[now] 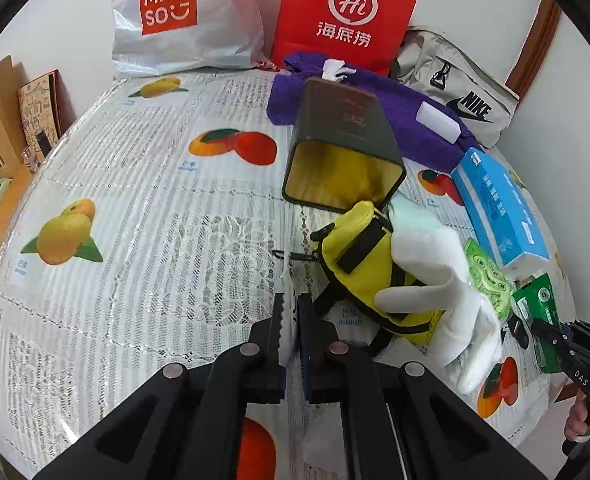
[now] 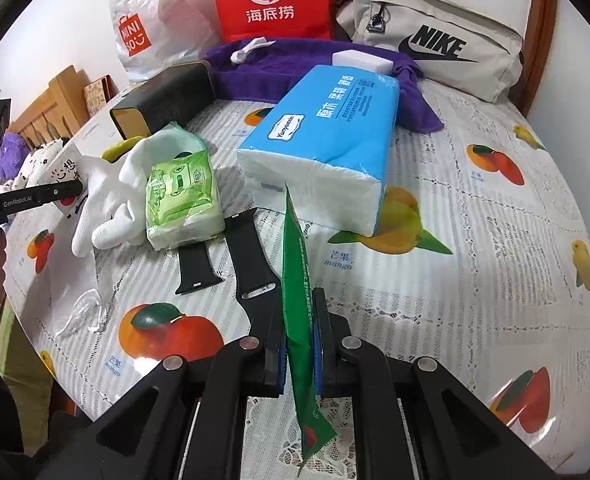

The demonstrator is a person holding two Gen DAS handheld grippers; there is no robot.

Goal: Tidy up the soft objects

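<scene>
The right gripper [image 2: 299, 344] is clamping a flat green packet [image 2: 297, 292] on edge above the near tablecloth [image 2: 475, 240]. The left gripper [image 1: 291, 320] is pinching a thin white toothed strip [image 1: 289, 292], yellow pouch [image 1: 359, 256] just right.

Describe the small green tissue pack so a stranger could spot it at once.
Start at the big blue tissue pack on the fruit-print tablecloth. Left of it lies the small green tissue pack, beside a white glove and above two black watch straps. It alone is pale green, glossy plastic.
</scene>
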